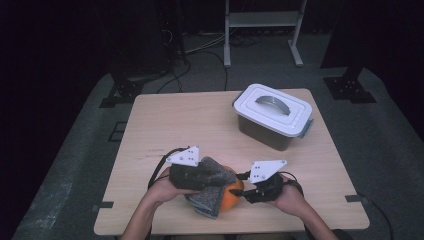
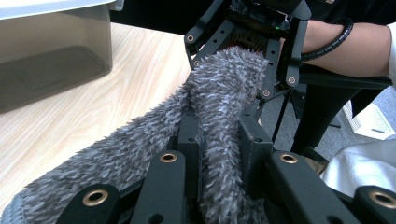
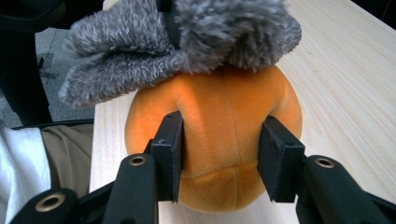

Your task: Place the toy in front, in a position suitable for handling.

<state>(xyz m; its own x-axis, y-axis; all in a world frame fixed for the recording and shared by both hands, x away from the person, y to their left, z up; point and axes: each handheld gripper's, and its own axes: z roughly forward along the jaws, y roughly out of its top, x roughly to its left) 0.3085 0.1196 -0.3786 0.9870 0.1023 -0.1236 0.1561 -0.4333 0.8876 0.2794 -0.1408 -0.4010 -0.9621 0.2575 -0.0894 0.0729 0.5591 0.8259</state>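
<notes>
The left gripper (image 1: 207, 175) was clenched on a fold of the grey fuzzy cloth (image 1: 210, 187); in the left gripper view its jaws pinched a ridge of pile (image 2: 219, 140) between them, with the rest of the cloth trailing off to the lower left of the jaws. The right gripper (image 1: 246, 192) was grasping the orange plush ball (image 1: 232, 192): in the right gripper view both black pads were pressed into the soft sides of the ball (image 3: 219, 135), denting it a little, with the ball resting on the wooden table (image 1: 200, 120).

The relation that matters is how cloth and ball sat between the two tools. The cloth (image 3: 177, 42) lay draped over the top and far side of the ball as seen from the right jaws, so it sat just beyond and above the right gripper's hold and directly ahead of the left one. The two grippers faced each other across the ball, close together near the table's near edge. The cloth's long axis ran roughly from the left hand toward the right (its far end reached almost to the right gripper's linkage (image 2: 280, 56)).

Judging from this, the left hand was the one placed to drag or wrap the cloth while the right steadied the ball. A lidded grey storage box (image 1: 274, 116) stood well apart, beyond and to the right of both grippers.
</notes>
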